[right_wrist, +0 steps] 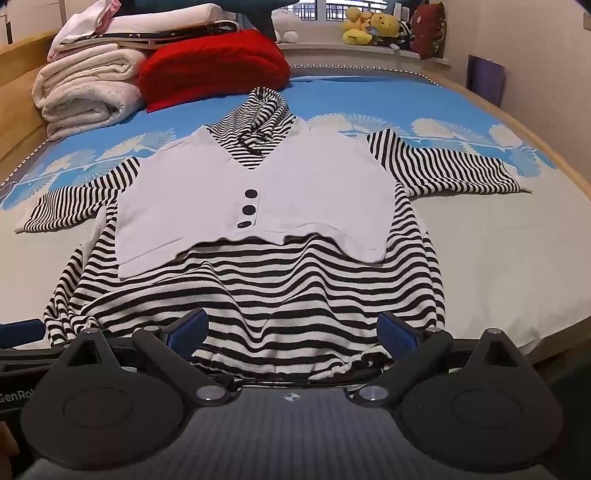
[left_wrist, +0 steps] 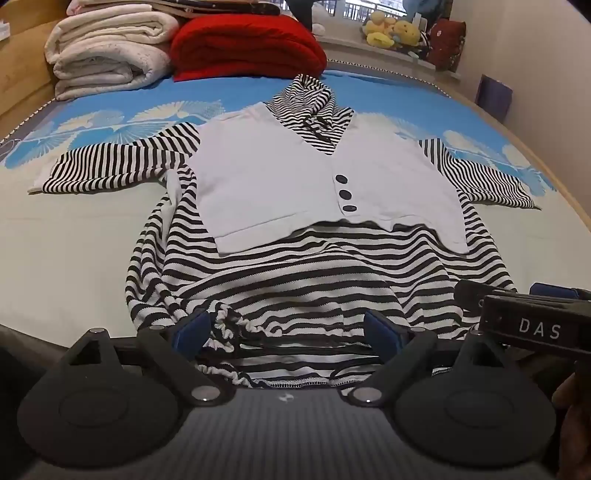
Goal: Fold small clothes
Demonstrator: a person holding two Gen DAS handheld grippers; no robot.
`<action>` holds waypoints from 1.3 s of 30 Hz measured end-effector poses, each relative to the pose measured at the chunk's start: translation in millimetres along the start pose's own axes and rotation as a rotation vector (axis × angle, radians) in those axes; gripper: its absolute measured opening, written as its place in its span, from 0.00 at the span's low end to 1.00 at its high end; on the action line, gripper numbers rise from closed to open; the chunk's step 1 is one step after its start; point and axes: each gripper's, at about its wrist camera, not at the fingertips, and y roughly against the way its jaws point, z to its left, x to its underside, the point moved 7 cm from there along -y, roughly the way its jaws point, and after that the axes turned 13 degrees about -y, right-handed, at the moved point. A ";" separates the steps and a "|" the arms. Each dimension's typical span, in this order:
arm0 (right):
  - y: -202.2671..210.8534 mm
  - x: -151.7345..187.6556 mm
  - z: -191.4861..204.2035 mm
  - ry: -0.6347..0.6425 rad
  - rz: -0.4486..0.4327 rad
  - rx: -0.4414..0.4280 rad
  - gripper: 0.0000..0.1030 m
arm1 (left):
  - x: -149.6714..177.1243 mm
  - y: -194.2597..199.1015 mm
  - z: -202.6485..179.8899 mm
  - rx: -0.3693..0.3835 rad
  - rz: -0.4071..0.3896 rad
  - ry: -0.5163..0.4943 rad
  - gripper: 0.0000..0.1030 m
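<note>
On the bed (left_wrist: 74, 236) a striped dress (left_wrist: 295, 266) lies spread flat for folding, left gripper (left_wrist: 284, 328) and right gripper (right_wrist: 291, 330) both wide open at its hem.

Far ahead of your fingers, past the near half of the bed (left_wrist: 92, 236), a stack of folded white blankets (left_wrist: 110, 51) sits toward the left, touching a red folded knit (left_wrist: 247, 44) just to its right. Flat folded items (right_wrist: 155, 26) lie on top of that pile. Beyond, ahead and right of your fingers, yellow plush toys (right_wrist: 369, 27) crowd the window ledge. A purple board (right_wrist: 484, 79) leans against the right wall.
</note>
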 end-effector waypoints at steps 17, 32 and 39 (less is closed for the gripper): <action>-1.0 5.6 7.5 -0.004 0.008 -0.008 0.95 | 2.0 -0.2 -2.2 -0.012 -0.009 0.013 0.90; -1.6 -0.5 -0.8 0.013 -0.006 -0.003 0.95 | 0.4 -0.7 3.6 -0.014 0.020 0.003 0.90; -1.5 -1.0 -0.5 0.007 -0.009 -0.010 0.95 | 0.0 -0.5 2.8 -0.009 0.022 0.007 0.90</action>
